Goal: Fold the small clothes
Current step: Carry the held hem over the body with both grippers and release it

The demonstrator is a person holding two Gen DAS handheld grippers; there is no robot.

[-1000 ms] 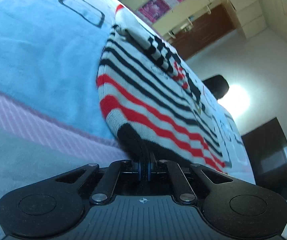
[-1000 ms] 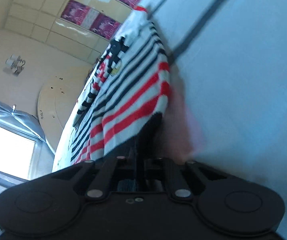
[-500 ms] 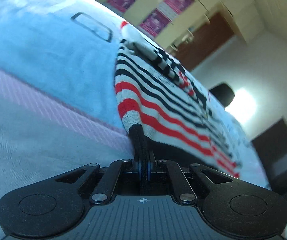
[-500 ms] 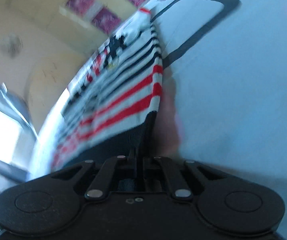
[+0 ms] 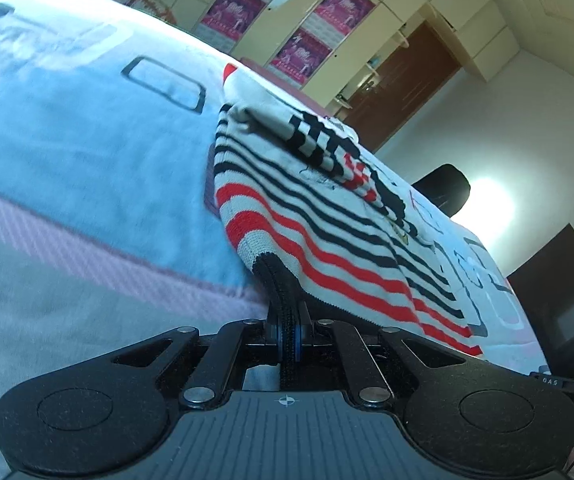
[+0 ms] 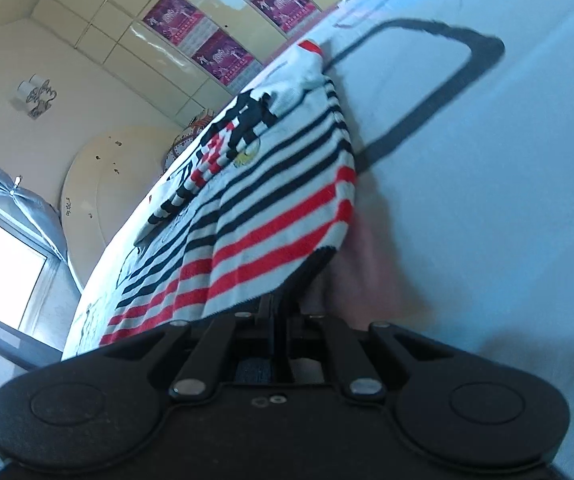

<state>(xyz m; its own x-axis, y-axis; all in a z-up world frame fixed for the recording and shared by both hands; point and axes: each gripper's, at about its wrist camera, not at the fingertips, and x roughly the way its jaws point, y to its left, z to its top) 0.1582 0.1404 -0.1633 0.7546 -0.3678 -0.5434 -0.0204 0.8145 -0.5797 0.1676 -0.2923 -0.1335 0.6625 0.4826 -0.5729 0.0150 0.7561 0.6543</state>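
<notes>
1. Two claws are each pinching the black hem of one small striped sweater (image 5: 327,248), which is lying on a bed.
2. The left claw (image 5: 287,300) is clamped tight on the hem at the sweater's near left corner, its jaws nearly meeting with the dark ribbed edge squeezed between them.
3. The right claw (image 6: 277,304) is gripping the hem at the near right corner in the same way, the black band running down into its narrow gap.
4. The sweater is showing white knit with thin black stripes across the upper body and broad red stripes just above the hem.
5. A sleeve (image 5: 327,144) with black and red bands is lying folded across the chest, and the collar end with a red tip (image 6: 309,46) is pointing toward the far side of the bed.
6. The garment is resting on a pale blue bedspread (image 5: 67,120) printed with dark rounded rectangles (image 6: 439,76); a pink striped band (image 5: 87,256) is running along the cover near the left claw.
7. Behind the bed, cream wardrobe doors (image 6: 135,40) are carrying purple posters (image 5: 231,12), and a brown door (image 5: 403,80) is standing at the back of the left wrist view.
</notes>
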